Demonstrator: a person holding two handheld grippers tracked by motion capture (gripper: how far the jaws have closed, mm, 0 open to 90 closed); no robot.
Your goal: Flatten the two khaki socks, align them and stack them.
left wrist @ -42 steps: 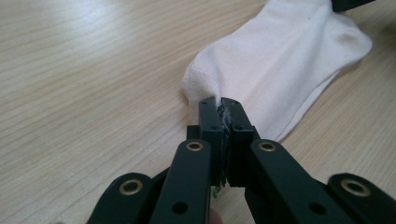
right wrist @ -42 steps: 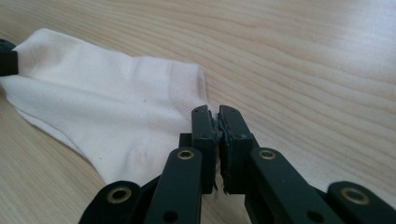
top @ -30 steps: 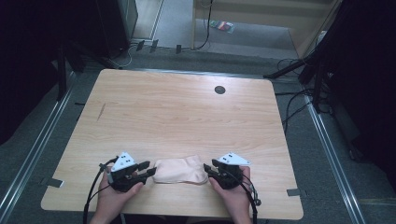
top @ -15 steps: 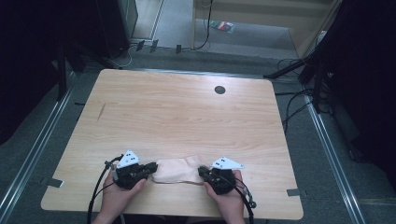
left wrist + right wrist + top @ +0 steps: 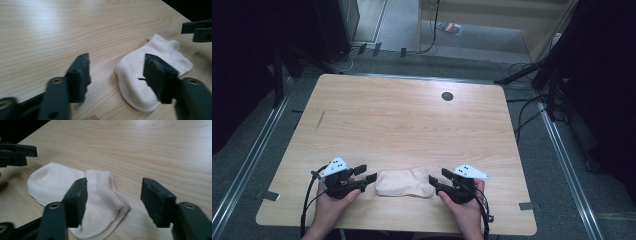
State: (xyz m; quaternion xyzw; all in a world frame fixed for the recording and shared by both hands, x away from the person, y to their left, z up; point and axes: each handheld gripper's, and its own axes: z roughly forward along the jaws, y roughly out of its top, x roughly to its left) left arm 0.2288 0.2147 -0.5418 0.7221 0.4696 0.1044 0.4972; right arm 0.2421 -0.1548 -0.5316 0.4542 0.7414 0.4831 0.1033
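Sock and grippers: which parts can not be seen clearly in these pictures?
- Sock: underside hidden against the table in every view; in the left gripper view a jaw covers part of it.
- Left gripper: near jaw blurred.
- Right gripper: base cut off by the bottom edge.
- Dark round spot: too small to identify, high view.

A pale cream ankle sock [image 5: 404, 183] lies flat and limp near the table's [image 5: 412, 125] front edge.

Soft ribbed cloth sock [image 5: 75, 192] lies on the smooth, faintly glossy wood-grain table [image 5: 412, 120].
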